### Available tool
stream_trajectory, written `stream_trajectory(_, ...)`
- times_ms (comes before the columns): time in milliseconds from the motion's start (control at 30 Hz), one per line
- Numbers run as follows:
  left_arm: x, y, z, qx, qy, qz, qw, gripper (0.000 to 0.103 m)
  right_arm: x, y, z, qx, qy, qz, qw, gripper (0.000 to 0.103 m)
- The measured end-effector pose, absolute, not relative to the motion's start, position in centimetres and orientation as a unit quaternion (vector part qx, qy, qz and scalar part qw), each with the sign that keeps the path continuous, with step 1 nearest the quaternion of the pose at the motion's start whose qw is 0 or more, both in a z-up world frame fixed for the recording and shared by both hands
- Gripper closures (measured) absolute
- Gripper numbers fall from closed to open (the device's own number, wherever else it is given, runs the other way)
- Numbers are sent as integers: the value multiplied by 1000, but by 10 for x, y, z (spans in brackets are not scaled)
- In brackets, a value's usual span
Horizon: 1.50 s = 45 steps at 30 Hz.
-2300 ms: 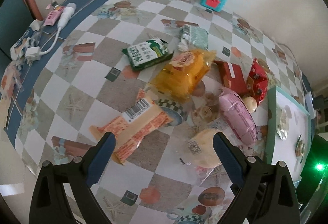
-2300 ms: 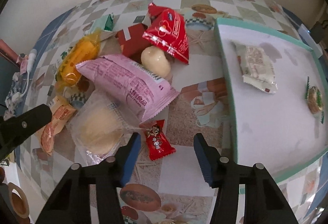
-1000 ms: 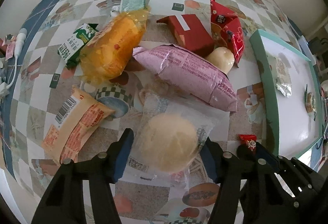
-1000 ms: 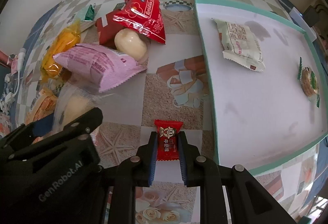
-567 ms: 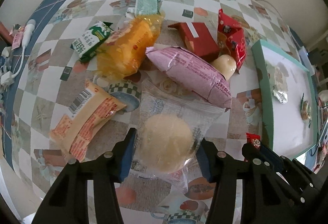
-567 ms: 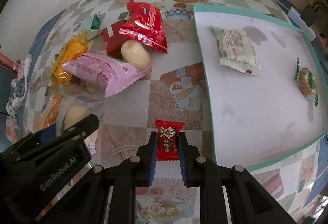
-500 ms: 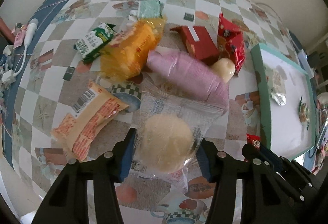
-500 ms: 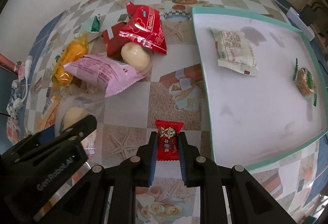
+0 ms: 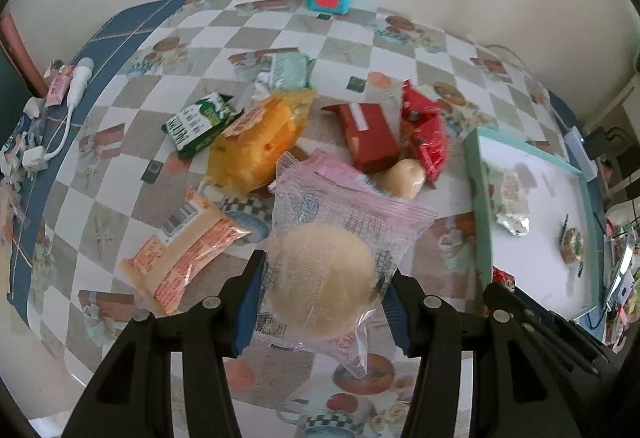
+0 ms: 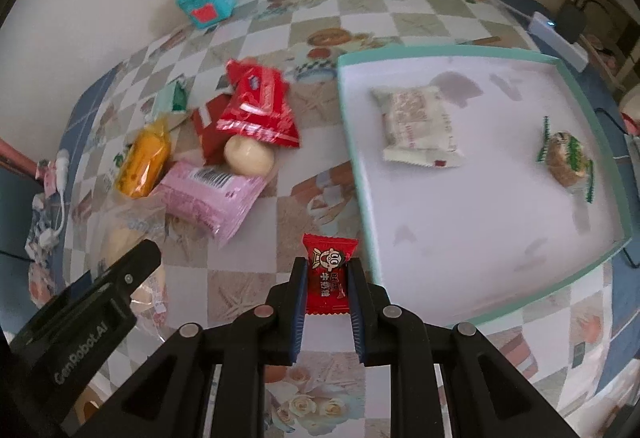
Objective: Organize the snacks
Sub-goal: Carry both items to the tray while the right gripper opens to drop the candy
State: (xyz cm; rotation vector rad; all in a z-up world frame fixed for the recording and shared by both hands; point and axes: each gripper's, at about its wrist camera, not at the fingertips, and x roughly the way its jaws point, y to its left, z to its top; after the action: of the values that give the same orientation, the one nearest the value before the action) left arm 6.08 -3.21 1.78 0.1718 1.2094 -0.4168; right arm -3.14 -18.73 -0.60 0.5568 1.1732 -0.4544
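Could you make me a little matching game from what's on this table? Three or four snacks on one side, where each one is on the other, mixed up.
Things:
1. small red candy
2. round bun in clear wrapper
3. pale cracker packet
4. pink packet

Places:
A. lying inside the teal tray
B. gripped in the right claw
C. on the tablecloth, beside the yellow packet
D. gripped in the left claw

Pairs: 1-B, 2-D, 3-A, 4-C
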Motion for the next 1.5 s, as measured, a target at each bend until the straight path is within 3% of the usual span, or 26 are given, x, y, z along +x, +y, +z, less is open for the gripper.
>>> stream_trajectory(700, 2, -154, 19, 139, 535, -303, 776, 47, -128, -312, -19, 388, 475, -415, 672, 82)
stream_trajectory(1100, -36, -205, 11, 187, 502, -381, 753, 46, -152, -327, -19, 412, 458, -442, 652, 82)
stream_trajectory(1200, -34, -203, 12, 188, 499, -377, 757, 33, -150, -326, -21, 411, 460, -440, 652, 82)
stream_trajectory(1400, -17, -190, 8, 170, 521, -339, 765, 31, -146, -326, -23, 408, 468, -434, 653, 82)
stream_trajectory(1500, -2, -177, 2, 152, 538, -299, 773, 13, -142, -326, -29, 409, 475, -427, 652, 80)
